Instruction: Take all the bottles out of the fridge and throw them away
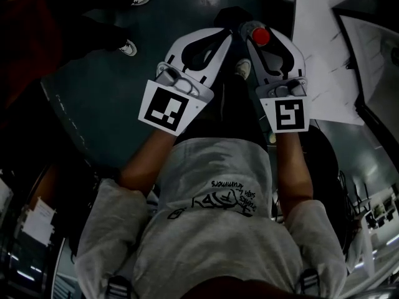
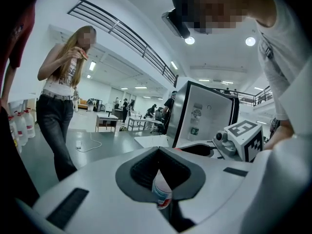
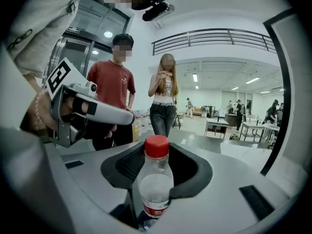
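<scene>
Both grippers are side by side in front of my body. My right gripper (image 1: 268,45) (image 3: 156,172) is shut on a clear plastic bottle (image 3: 156,186) with a red cap (image 1: 260,36), which stands upright between the dark pads. My left gripper (image 1: 215,37) (image 2: 161,172) is shut on another bottle (image 2: 162,193); only its clear neck and its blue and red label show between the pads. The small fridge (image 2: 202,116), white inside, stands just beyond the grippers in the left gripper view.
Two people stand close by: one in a white top and jeans (image 2: 61,106) (image 3: 163,101), one in a red shirt (image 3: 114,94). Their shoes (image 1: 128,47) show on the dark floor. Several bottles (image 2: 22,126) stand at the far left. Tables (image 2: 107,121) are further back.
</scene>
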Demonstrator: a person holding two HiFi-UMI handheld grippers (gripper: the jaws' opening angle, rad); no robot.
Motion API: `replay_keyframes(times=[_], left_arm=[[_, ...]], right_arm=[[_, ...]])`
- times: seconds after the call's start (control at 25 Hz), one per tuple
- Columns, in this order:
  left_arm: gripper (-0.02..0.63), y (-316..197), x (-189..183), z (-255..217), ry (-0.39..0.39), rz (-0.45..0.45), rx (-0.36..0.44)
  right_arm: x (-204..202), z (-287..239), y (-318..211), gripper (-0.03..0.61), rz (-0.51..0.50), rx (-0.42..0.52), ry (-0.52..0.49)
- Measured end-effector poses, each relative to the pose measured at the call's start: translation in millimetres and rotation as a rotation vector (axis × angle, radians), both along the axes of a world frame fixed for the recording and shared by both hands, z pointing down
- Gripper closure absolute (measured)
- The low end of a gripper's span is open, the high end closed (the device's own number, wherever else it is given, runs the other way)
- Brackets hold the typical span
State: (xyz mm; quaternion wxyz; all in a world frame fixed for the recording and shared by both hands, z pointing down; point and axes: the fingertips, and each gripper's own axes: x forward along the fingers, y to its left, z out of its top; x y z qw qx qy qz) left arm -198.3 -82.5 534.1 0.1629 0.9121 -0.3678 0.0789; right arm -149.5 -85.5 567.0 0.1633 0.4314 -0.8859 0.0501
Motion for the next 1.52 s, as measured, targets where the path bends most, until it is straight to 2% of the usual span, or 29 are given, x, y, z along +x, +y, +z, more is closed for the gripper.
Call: replay_keyframes(times=[0.08, 0.12, 0.24, 0.44, 0.64, 1.08, 1.52], left_arm=[[0.600, 0, 0, 12, -0.003, -0.003, -0.010], [0.600, 1, -1, 15, -0.003, -0.004, -0.013], [0.600, 3, -1, 15, 0.004, -0.005, -0.014], [0.600, 9, 2, -15, 0.027, 0.026, 0.021], [0.600, 18, 20, -61, 0.064, 0.097, 0.067], [0.600, 33, 102, -156, 0.155, 0.337, 0.159], [0.600, 33, 202, -207, 0.191, 0.496, 0.213]], right_arm=[[0, 19, 1, 0.409, 0.002, -0.029, 0.010], [1, 25, 1, 0.380, 0.005, -0.038, 0.013], [4, 25, 0, 0.367, 0.030, -0.032, 0.004], [15, -20, 2, 0.367, 0.084, 0.032, -0.016], [33, -76, 11, 0.368, 0.162, 0.066, -0.026], [106, -174, 32, 0.370, 0.400, 0.119, -0.028], [213, -212, 53, 0.371, 0.654, 0.092, -0.022]])
